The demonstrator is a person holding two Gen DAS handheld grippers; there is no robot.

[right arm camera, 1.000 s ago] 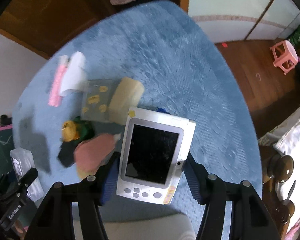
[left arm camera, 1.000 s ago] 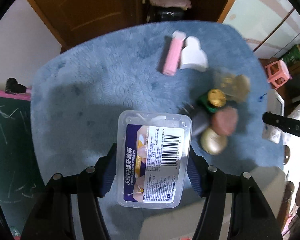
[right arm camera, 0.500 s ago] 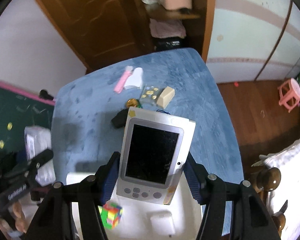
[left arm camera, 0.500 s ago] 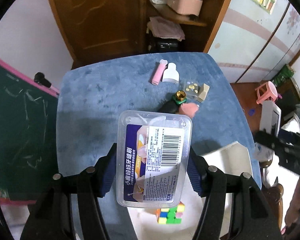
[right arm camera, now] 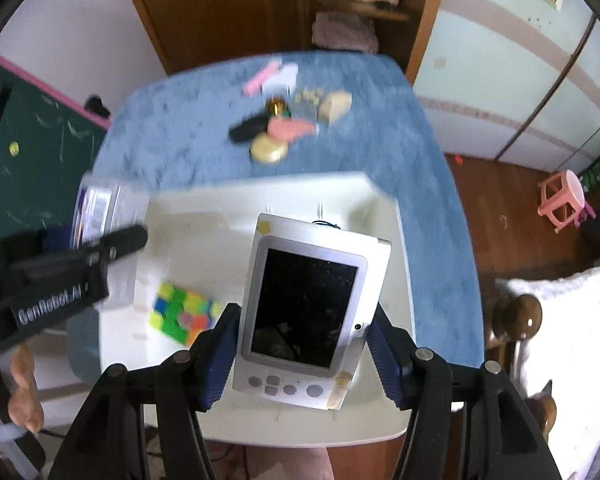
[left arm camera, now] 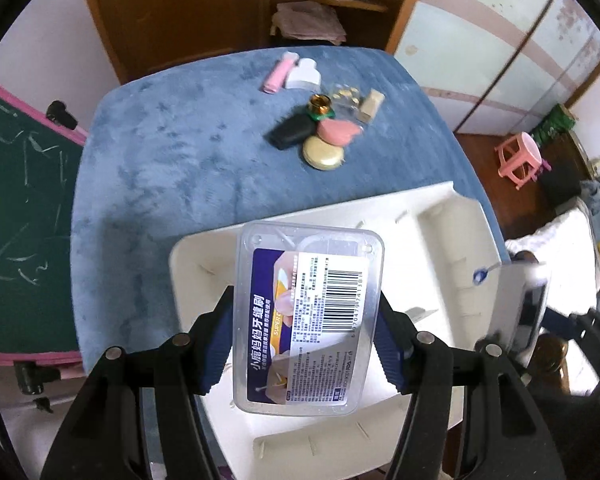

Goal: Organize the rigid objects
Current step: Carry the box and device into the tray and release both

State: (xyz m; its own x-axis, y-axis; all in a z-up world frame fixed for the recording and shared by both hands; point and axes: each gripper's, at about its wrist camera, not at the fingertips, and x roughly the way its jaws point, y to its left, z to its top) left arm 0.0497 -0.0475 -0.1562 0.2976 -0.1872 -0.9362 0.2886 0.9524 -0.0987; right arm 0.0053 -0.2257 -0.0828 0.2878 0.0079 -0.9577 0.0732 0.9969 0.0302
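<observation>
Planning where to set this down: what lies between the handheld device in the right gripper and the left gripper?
In the right wrist view, the colourful puzzle cube lies in the white tray, between the handheld device and the left gripper.

Right hand-held gripper (right arm camera: 306, 356) clamps a white handheld device with dark screen (right arm camera: 306, 308) over the white plastic divided tray (right arm camera: 384, 208). Multicoloured puzzle cube (right arm camera: 182, 314) in tray at 9 o'clock. Blue-covered desk (right arm camera: 432, 184) beneath.
</observation>
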